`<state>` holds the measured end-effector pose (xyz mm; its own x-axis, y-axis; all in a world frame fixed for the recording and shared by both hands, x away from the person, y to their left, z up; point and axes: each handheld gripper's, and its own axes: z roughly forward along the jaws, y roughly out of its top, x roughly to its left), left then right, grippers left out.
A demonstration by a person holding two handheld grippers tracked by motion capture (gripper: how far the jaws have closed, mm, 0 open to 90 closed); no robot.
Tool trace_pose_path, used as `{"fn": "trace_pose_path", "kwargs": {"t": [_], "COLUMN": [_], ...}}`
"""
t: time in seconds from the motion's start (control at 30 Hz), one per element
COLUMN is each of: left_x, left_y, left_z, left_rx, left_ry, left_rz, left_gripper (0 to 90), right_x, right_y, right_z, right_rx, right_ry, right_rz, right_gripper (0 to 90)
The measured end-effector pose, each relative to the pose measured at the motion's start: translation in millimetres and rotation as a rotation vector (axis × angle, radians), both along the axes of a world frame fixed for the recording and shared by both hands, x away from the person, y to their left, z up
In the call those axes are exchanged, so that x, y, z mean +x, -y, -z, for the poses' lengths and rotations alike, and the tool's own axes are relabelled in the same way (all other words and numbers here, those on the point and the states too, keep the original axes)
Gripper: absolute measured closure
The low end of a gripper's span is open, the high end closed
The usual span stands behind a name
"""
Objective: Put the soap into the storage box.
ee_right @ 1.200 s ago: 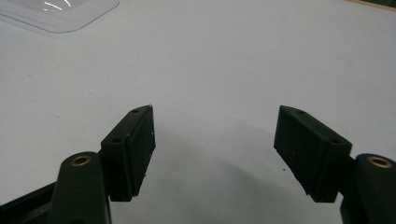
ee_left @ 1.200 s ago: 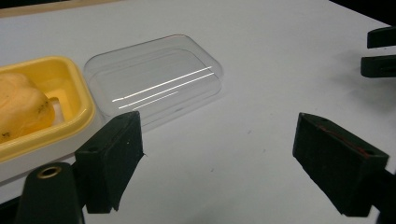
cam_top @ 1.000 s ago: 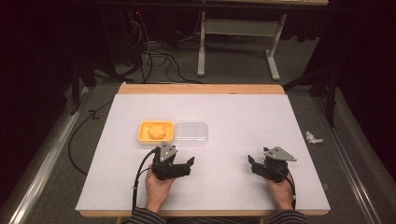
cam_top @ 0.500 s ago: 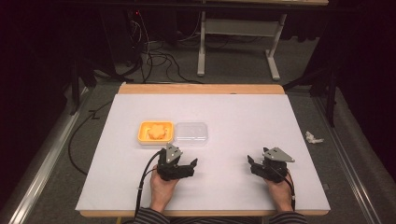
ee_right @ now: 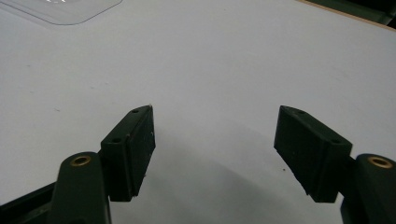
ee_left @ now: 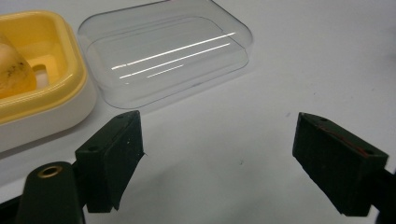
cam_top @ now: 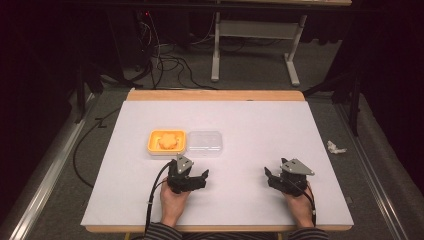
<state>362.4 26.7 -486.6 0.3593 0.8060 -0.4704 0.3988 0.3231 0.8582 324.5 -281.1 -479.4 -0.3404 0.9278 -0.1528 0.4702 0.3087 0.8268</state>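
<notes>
Left gripper view: your left gripper (ee_left: 219,163), jaws wide and empty, sits just short of the clear lid (ee_left: 163,49) lying beside the yellow dish (ee_left: 46,70), the right gripper (cam_top: 280,179) likewise open and empty; closing the dish remains undone.

Looks like a lab or test room — white-covered worktop (cam_top: 250,125) on a wooden base, loose black cables (cam_top: 170,60) snaking over grey carpet, a bare metal desk frame (cam_top: 255,45) behind, dark surroundings — nothing homely.
</notes>
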Motion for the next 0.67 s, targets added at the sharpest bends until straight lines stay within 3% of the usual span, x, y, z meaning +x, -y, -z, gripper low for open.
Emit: {"fn": "trace_pose_path", "kwargs": {"t": [0.37, 0.67], "left_x": [-3.2, -2.2], "left_y": [-1.2, -1.0], "left_z": [0.1, 1.1], "left_rx": [-0.014, -0.007], "left_ry": [0.031, 0.011], "left_rz": [-0.012, -0.009], "left_gripper": [18.2, 21.2], "right_x": [0.3, 0.2], "right_y": [-1.5, -1.2], "right_z": [0.4, 0.2], "right_rx": [-0.020, -0.017], "right_ry": [-0.004, -0.004], "right_rz": [-0.003, -0.004], "right_gripper": [29.7, 29.6]}}
